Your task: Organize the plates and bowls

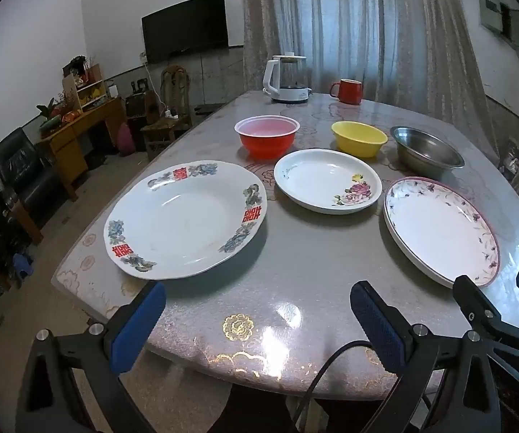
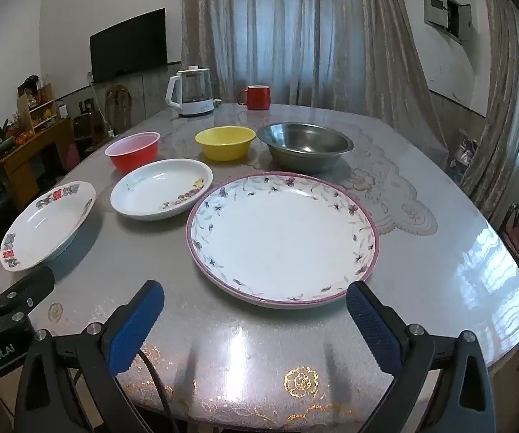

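Note:
Three plates lie in a row on the table: a white plate with red characters [image 1: 187,220] [image 2: 48,225] at left, a small rose plate [image 1: 328,180] [image 2: 161,189] in the middle, and a pink-rimmed floral plate [image 1: 440,229] [image 2: 282,240] at right. Behind them stand a red bowl [image 1: 267,137] [image 2: 134,151], a yellow bowl [image 1: 359,139] [image 2: 225,142] and a steel bowl [image 1: 426,151] [image 2: 308,146]. My left gripper [image 1: 257,319] is open and empty over the near table edge. My right gripper [image 2: 255,319] is open and empty just in front of the pink-rimmed plate.
A white kettle [image 1: 287,79] [image 2: 190,90] and a red mug [image 1: 347,91] [image 2: 256,96] stand at the table's far edge [image 2: 331,108]. Chairs and a wooden cabinet [image 1: 78,126] stand to the left of the table.

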Available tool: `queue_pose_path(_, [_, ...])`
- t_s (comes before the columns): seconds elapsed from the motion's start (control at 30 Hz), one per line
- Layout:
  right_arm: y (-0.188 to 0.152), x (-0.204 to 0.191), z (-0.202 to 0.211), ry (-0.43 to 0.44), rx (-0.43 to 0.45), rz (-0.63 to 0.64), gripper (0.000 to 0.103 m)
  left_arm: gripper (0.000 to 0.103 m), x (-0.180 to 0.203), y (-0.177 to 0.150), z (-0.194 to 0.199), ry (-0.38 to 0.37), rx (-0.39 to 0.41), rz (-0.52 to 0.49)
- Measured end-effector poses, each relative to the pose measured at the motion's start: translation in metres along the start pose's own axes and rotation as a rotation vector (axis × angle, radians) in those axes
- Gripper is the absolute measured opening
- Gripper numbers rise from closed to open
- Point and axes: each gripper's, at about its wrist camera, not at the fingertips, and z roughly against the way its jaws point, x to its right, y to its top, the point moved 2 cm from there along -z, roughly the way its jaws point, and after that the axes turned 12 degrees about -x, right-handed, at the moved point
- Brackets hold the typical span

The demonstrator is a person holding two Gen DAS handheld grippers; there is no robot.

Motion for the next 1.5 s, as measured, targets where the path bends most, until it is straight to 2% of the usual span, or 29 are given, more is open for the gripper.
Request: queue_pose_path(1.5, [-0.0012, -0.0008, -0.0057, 0.004, -0.029, -0.004, 0.103, 0.103, 0.0004, -0.0006, -0.004, -0.011, -0.022, 0.002])
